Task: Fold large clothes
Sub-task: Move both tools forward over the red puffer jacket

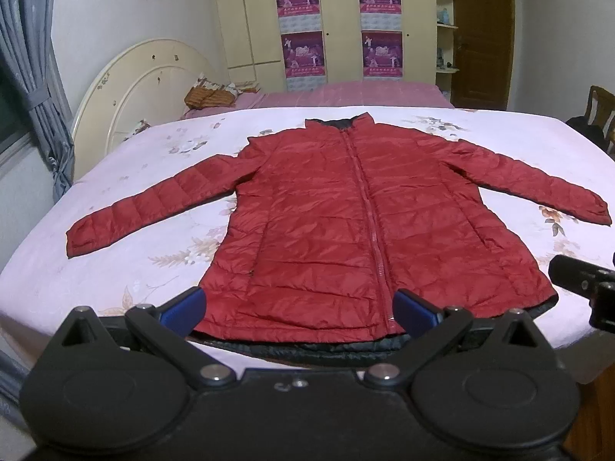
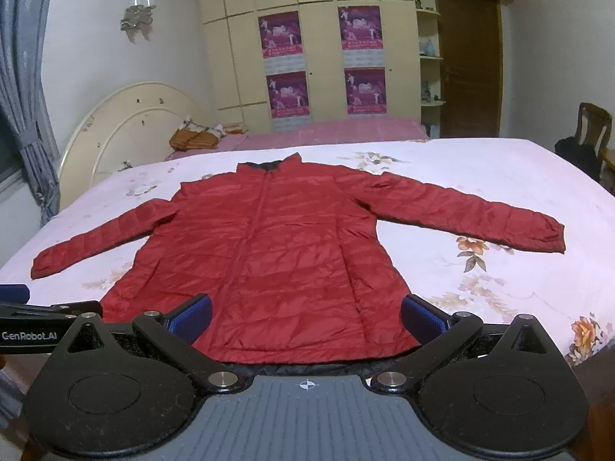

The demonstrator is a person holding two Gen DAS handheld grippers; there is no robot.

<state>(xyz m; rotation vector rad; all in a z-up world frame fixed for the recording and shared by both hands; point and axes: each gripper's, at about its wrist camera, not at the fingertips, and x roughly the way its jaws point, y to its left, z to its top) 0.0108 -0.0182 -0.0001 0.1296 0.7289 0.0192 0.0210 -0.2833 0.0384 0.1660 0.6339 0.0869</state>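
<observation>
1. Nearest the left wrist camera, the left gripper (image 1: 298,313) hangs over the near edge of the bed (image 1: 115,146), its blue fingers (image 1: 184,309) spread wide and holding nothing, one on each side of the jacket's hem.
2. Left of centre, the jacket's one sleeve (image 1: 153,207) lies stretched out flat on the flowered bedsheet (image 1: 499,142), cuff towards the bed's left edge.
3. Centre: the red jacket (image 1: 353,211) lies face up and zipped, collar away from the cameras, dark lining showing along the hem.
4. Right of it, the other sleeve (image 1: 538,180) reaches out towards the bed's right edge.
5. Further right, the right gripper (image 2: 305,320) also hovers at the hem, fingers (image 2: 424,320) parted and empty; the jacket's lower right part lies between them.
6. Behind the bed stand a cream headboard (image 1: 146,84), a wardrobe (image 1: 338,19) with posters and a brown door (image 1: 480,38).
</observation>
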